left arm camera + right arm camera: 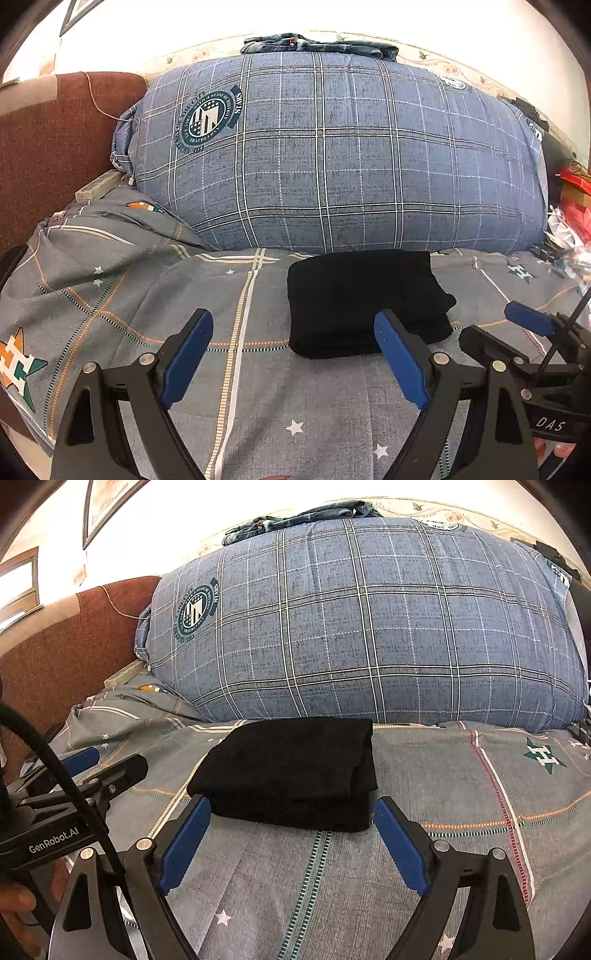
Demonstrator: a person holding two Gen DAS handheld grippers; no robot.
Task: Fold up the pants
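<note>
Bright wall (332,18) behind a bed (258,387) with plaid pillow (332,155).

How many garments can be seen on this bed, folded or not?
2. The folded black pants lie on the grey bedsheet just ahead of both open grippers. A blue denim garment lies on top of the plaid pillow. Others may be hidden behind it.

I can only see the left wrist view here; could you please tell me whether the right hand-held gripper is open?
Observer: Yes. The right hand-held gripper is open, its blue pads apart and nothing pinched between them.
Operator: Thank you. Where are the pants relative to it?
Observer: The folded black pants lie just ahead of its fingertips, centred between them on the bedsheet.
Operator: Is anything visible on the wall to its upper left?
Observer: A window frame shows at the left edge, below a framed picture.
</note>
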